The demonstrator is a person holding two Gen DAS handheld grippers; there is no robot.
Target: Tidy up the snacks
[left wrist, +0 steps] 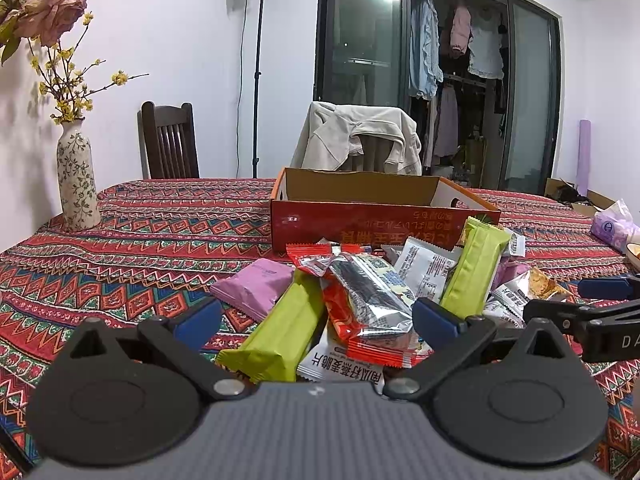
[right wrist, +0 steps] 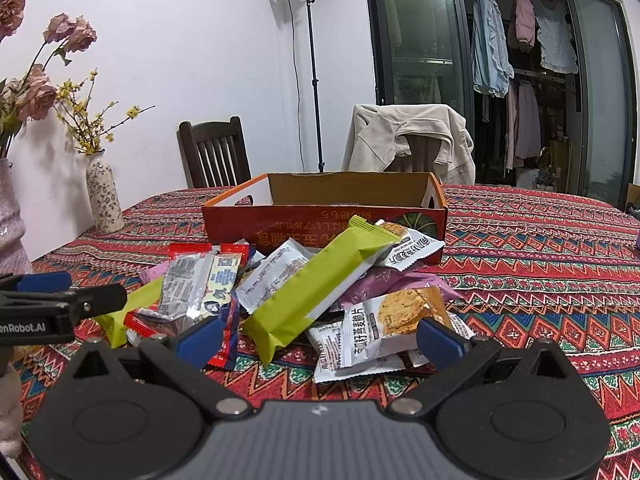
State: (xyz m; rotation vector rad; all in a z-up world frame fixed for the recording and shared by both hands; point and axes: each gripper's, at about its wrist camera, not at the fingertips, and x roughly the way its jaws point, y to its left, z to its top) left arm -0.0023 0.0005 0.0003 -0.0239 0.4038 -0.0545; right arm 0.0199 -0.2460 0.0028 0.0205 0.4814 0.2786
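Your left gripper and right gripper both gape wide, holding nothing, over the snack pile before the box.

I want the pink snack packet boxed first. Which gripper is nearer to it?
Left. The left gripper hangs open just in front of the pink packet, slightly to its right. The right gripper is open farther right, across the pile.

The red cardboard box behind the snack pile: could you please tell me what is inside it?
Only the brown inner walls of the red cardboard box show above its near wall. That wall hides the floor, so its contents cannot be told. The snack pile lies outside, on the tablecloth.
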